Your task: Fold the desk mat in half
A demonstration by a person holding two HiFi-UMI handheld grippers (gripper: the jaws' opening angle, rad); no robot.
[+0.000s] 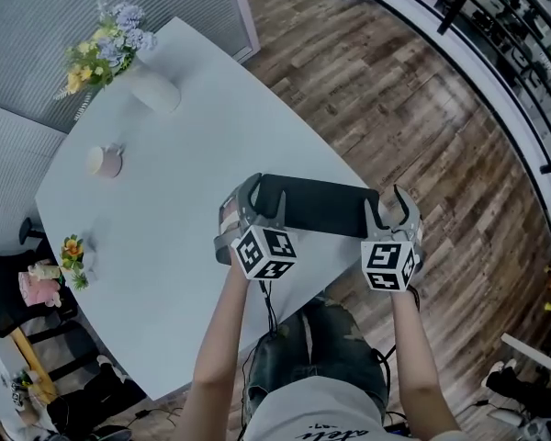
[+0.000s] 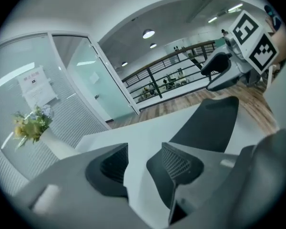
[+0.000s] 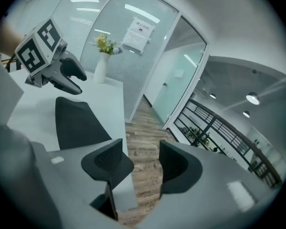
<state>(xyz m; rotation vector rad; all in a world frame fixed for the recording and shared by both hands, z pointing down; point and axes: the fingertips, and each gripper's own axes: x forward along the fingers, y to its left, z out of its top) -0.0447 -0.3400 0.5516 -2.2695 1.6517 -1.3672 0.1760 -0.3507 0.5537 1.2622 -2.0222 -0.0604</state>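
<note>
Directly below me, the dark desk mat (image 1: 317,205) lies flat at the near edge of the white table (image 1: 165,219), my left gripper (image 1: 268,194) and right gripper (image 1: 386,202) hover over its two ends, jaws apart and empty, and a vase of flowers (image 1: 154,90) stands at the far corner.

Table (image 1: 165,237): white, curved edge.
Vase (image 1: 154,90): white, holding flowers (image 1: 106,46), far end.
Cup (image 1: 103,162): pale, near left edge.
Floor (image 1: 422,118): wood planks.

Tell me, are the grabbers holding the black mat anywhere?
Nothing is held. The left gripper and right gripper both have empty, open jaws; the desk mat lies on the table.
</note>
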